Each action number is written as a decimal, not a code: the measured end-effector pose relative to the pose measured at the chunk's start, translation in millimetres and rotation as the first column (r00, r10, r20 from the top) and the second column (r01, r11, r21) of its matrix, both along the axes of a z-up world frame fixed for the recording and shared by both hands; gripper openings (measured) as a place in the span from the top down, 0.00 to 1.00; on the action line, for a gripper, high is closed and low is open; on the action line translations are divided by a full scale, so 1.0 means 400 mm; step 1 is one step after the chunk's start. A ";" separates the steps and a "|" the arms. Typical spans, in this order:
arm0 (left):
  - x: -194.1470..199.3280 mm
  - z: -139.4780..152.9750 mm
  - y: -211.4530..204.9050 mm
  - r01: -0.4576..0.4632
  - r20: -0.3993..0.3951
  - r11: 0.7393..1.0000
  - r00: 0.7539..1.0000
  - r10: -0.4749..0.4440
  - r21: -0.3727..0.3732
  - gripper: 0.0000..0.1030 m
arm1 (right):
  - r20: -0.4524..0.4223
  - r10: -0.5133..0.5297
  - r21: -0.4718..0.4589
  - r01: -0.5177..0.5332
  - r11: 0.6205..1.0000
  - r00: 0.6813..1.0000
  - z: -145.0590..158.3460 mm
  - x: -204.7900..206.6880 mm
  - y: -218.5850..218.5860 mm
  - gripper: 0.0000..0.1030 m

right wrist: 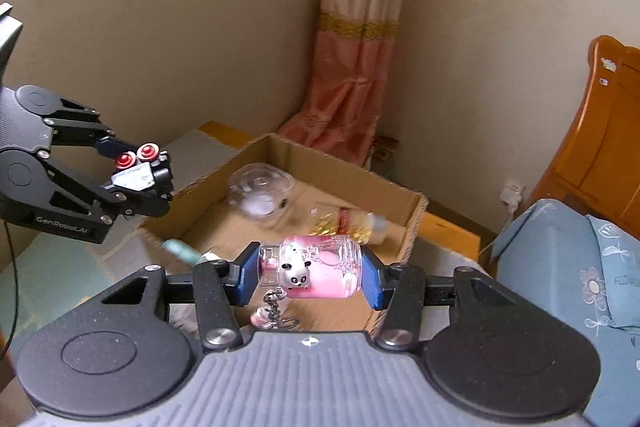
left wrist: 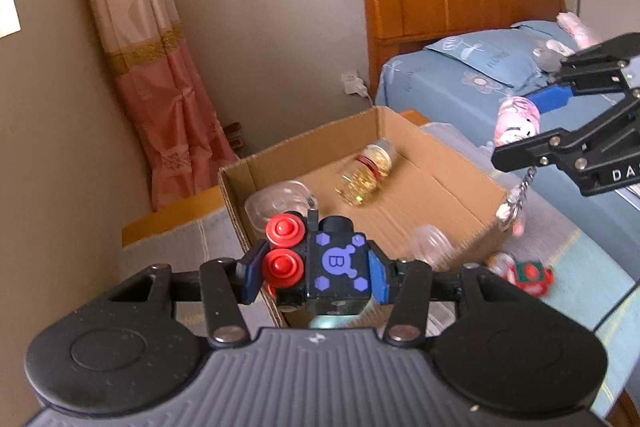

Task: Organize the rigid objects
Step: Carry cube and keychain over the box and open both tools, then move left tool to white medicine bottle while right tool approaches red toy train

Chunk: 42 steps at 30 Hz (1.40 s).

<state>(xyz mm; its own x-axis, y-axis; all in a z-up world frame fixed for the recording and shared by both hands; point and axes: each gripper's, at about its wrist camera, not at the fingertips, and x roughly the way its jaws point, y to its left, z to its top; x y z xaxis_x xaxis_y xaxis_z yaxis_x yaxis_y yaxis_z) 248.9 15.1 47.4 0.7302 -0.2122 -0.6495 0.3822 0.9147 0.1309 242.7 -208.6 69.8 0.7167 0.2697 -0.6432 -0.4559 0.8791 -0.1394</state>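
Black plastic cube toy with red round buttons [left wrist: 316, 263] clamped in left gripper [left wrist: 314, 277], pink glass jar [right wrist: 312, 271] pinched by right gripper [right wrist: 310, 275], open corrugated cardboard box [left wrist: 452, 187] at twelve o'clock.

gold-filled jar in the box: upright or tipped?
Tipped. The gold-filled jar lies on its side on the floor of the cardboard box, its length running along the bottom rather than standing.

Pink jar [right wrist: 316, 269] sideways between right gripper [right wrist: 310, 273] fingers [right wrist: 244, 277], above cardboard box [right wrist: 416, 227].

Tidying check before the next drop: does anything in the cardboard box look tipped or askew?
Yes: the gold-filled jar lies on its side on the cardboard box floor, not upright. Nothing appears spilled.
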 end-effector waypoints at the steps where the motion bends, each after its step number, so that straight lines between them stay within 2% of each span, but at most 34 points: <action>1: 0.014 -0.002 0.000 -0.004 -0.001 1.000 1.000 0.004 0.000 0.52 | -0.009 -0.004 0.002 0.004 1.000 1.000 -0.005 0.017 -0.002 0.46; 8: 0.066 -0.024 -0.019 0.013 -0.020 1.000 1.000 -0.013 0.013 0.52 | -0.063 -0.041 0.003 0.041 0.999 0.997 -0.069 0.094 -0.006 0.44; 9: 0.071 -0.028 -0.021 0.013 -0.022 1.000 1.000 -0.013 0.014 0.52 | -0.065 -0.049 0.010 0.050 0.999 0.997 -0.077 0.095 -0.004 0.40; 11: 0.077 -0.035 -0.025 0.012 -0.030 1.000 0.999 -0.011 0.014 0.52 | -0.065 -0.059 0.022 0.061 0.998 0.996 -0.086 0.091 -0.010 0.15; 15: 0.086 -0.046 -0.026 0.008 -0.041 1.000 0.999 -0.007 0.018 0.52 | -0.063 -0.069 0.025 0.071 0.997 0.996 -0.093 0.060 -0.011 0.05; 17: 0.092 -0.050 -0.027 0.008 -0.044 1.000 0.999 -0.008 0.017 0.52 | -0.064 -0.077 0.030 0.079 0.996 0.995 -0.088 0.036 -0.015 0.01; 24: 0.106 -0.064 -0.034 -0.003 -0.055 1.000 0.998 0.004 0.023 0.52 | -0.079 -0.108 0.042 0.112 0.993 0.991 -0.089 -0.038 -0.035 0.00; 26: 0.104 -0.065 -0.035 0.000 -0.053 1.000 0.999 0.001 0.019 0.36 | -0.084 -0.124 0.047 0.128 0.991 0.989 -0.096 -0.053 -0.043 0.00; 27: 0.101 -0.065 -0.036 0.002 -0.057 1.000 0.998 -0.001 0.016 0.12 | -0.088 -0.134 0.046 0.138 0.989 0.987 -0.100 -0.060 -0.046 0.00; 28: 0.095 -0.064 -0.036 -0.006 -0.045 1.000 0.999 0.006 0.016 0.02 | -0.092 -0.146 0.045 0.151 0.988 0.985 -0.106 -0.068 -0.051 0.00; 30: 0.070 -0.061 -0.036 -0.012 0.001 0.999 1.000 0.012 0.031 0.03 | -0.102 -0.169 0.048 0.175 0.983 0.980 -0.119 -0.083 -0.060 0.00; 32: 0.055 -0.060 -0.037 -0.016 -0.004 0.999 1.000 0.016 0.052 0.03 | -0.114 -0.192 0.059 0.200 0.978 0.975 -0.137 -0.099 -0.071 0.00; 38: 0.001 -0.063 -0.020 -0.034 -0.030 0.998 0.999 0.035 0.044 0.03 | -0.161 -0.269 0.096 0.286 0.953 0.950 -0.188 -0.123 -0.098 0.00; 42: -0.037 -0.067 -0.013 -0.057 -0.048 0.998 0.997 0.058 0.039 0.03 | -0.159 -0.354 0.101 0.372 0.923 0.922 -0.213 -0.124 -0.115 0.00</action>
<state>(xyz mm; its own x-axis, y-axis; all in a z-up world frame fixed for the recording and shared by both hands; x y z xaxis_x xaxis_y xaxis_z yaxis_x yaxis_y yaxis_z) 234.2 9.8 20.6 0.7076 -0.1454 -0.6915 0.3360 0.9301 0.1483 193.1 -254.6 -15.5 0.6894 0.0935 -0.7183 -0.1090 0.9937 0.0247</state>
